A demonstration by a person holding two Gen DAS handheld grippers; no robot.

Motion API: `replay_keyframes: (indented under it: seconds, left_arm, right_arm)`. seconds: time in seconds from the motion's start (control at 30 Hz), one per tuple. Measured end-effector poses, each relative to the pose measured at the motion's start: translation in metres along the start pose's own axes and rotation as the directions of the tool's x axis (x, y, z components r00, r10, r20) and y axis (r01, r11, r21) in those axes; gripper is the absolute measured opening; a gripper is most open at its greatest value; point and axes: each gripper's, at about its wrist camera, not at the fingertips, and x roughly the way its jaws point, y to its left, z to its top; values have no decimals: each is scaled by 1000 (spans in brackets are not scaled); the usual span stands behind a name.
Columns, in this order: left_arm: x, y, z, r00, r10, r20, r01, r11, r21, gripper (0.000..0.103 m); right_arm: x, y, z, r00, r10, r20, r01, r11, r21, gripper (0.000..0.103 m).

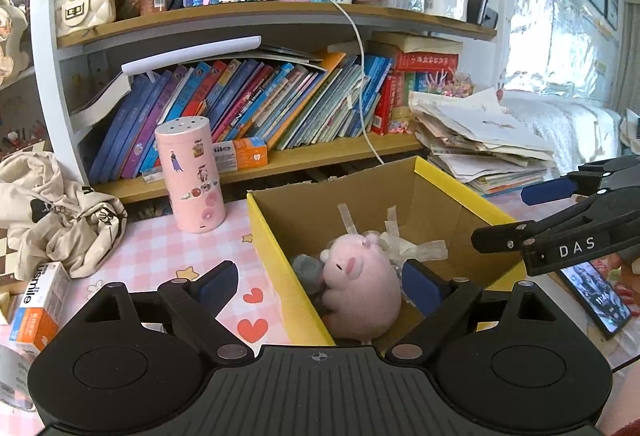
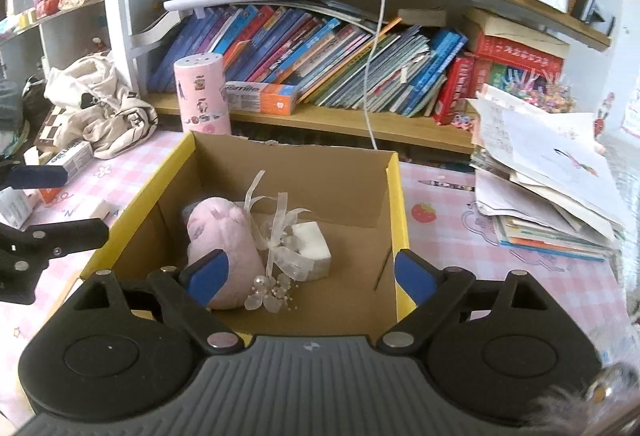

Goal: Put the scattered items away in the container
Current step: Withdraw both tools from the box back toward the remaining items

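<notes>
Both tongs spread and empty over the box

Left tongs and right tongs hover above the cardboard box; pink plush inside, seemingly just dropped; toothpaste carton waits at the bench's left edge.

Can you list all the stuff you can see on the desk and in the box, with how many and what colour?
cardboard box: one, yellow outside and brown inside, middle of the desk
plush toy: one, pink, inside the box on its left side
ribbon flower with beads: one, white, in the box beside the plush toy
small block: one, white, in the box behind the ribbon flower
tall canister: one, pink with stickers, on the desk behind the box
toothpaste box: one, white and orange, on the desk at left
cloth bag: one, cream, crumpled at left
paper stack: one, mostly white, right of the box
left hand-held gripper: black with blue pads, open
right hand-held gripper: black with blue pads, open
</notes>
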Motion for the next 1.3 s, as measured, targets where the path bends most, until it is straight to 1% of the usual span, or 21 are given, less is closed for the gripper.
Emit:
replay_keyframes:
  seconds: [0.23,0.47,0.67,0.87,1.03,1.3]
  left_arm:
    - [-29,23,-12,999,-35,19,35,999,11,91]
    - [-60,52,-28,998,-55,25,55,998,7,91]
    - [-80,73,-42,997,-77,24,76,997,13,91]
    - [-96,87,-54,995,-101,27,100,995,24,91]
    - [-110,99,-67,994,-107,22,107,994,22,91]
    - [-134,123,-89,997,-81,2,81,997,-2,91]
  right_arm:
    - [-23,19,-8,997,-77,31,75,995,64,91]
    - [-48,46,-21,987,-154,51,146,982,123,92]
    - [-64,74,-37,981,-192,39,184,971,155,92]
    - [-75,106,-50,979,-204,29,196,966,168,93]
    - [-81,134,-58,980,-198,23,191,968,161,93]
    - [-80,179,-67,988,-155,4,153,979,135,94]
